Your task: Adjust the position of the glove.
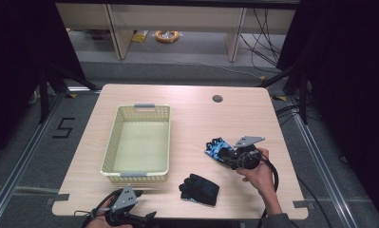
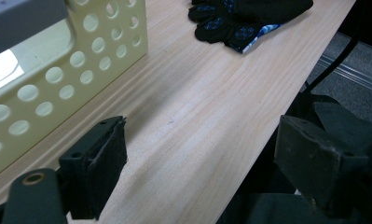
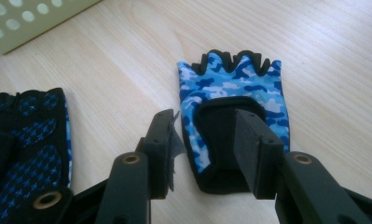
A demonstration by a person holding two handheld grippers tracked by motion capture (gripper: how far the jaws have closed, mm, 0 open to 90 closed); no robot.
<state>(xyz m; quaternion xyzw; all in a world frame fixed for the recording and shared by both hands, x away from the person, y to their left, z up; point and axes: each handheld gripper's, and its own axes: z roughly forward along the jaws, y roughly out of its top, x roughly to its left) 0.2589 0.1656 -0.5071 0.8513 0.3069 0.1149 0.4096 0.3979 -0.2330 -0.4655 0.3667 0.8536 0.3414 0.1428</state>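
Right claw (image 3: 204,154) spread wide, jaws straddling the cuff end of the blue camouflage glove (image 3: 235,98), one jaw on each side of the black wrist patch; not closed on the fabric. Right hand (image 1: 257,173) wrapped around the tool body, forearm reaching in from the worktop's near edge, to the right of the basket (image 1: 112,142). Glove lying flat on the worktop (image 1: 192,114), finger openings pointing away from the claw. Left claw (image 2: 211,163) also spread, jaws well apart with bare wood between them, low over the near edge just in front of the basket's near wall (image 2: 81,65). Left hand barely visible at the frame bottom in the high view. Second glove, black with blue pattern (image 1: 199,189), lying palm side up between the basket and the right claw, near the front edge. Basket interior empty; cream, perforated, grey handles at both ends.
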